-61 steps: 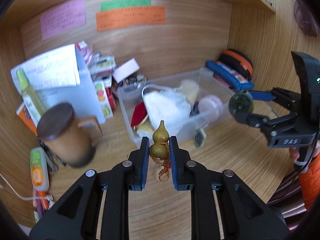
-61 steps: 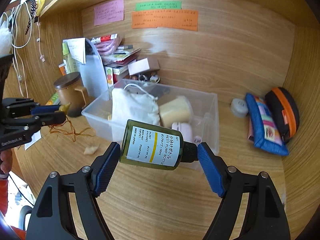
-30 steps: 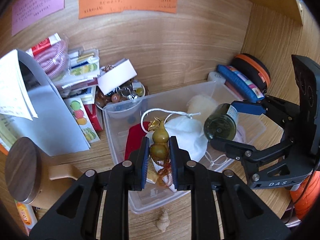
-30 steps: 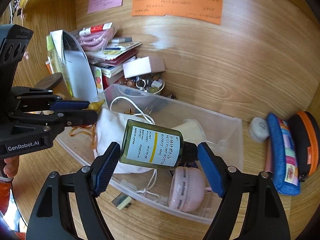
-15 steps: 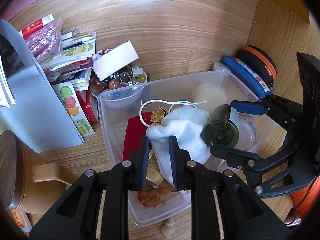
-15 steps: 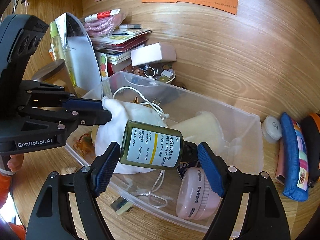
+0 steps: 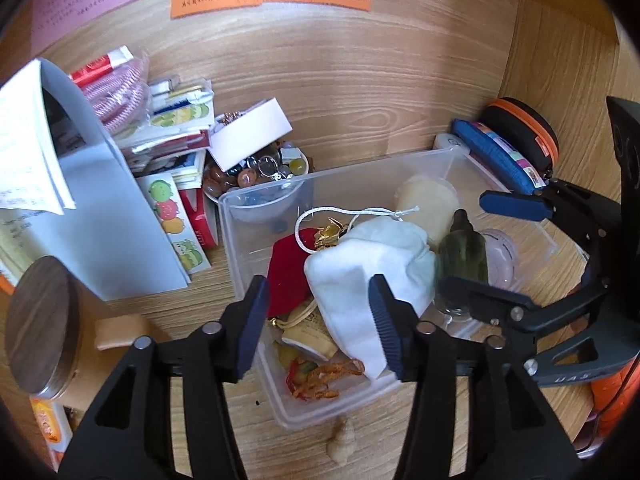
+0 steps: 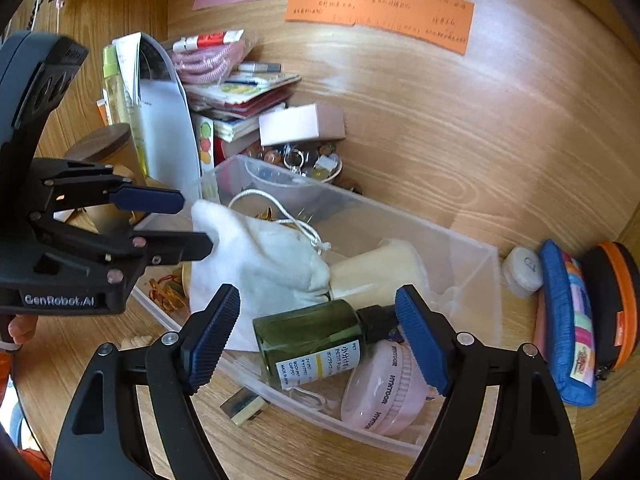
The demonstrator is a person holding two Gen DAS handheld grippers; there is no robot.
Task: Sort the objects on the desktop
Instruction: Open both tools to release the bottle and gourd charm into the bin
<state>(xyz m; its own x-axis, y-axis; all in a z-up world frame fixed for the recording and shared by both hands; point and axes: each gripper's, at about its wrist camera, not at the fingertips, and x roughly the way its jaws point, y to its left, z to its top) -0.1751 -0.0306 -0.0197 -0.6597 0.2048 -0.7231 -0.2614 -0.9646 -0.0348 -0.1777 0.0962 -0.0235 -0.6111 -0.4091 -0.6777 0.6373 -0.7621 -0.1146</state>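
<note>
Wooden desk (image 7: 400, 448), crowded!
A clear bin (image 7: 248, 280) sits centre, a small shell (image 7: 342, 442) just before it (pouches (image 8: 568, 320) right).

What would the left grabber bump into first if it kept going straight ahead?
Probably the white cloth bag in the clear bin; it sits right between the open left gripper's fingers. Depth is hard to judge.

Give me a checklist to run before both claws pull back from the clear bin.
1. Left claw open and empty: ok.
2. Right claw open: ok.
3. Green bottle free of the right claw's fingers: cannot tell; its cap sits close to one finger.
4. Green bottle inside the clear bin: ok, on its side by the pink case.
5. Orange tassel charm inside the bin: ok.
6. Nothing loose outside the bin: not ok; a small shell lies on the desk in front of it.
</note>
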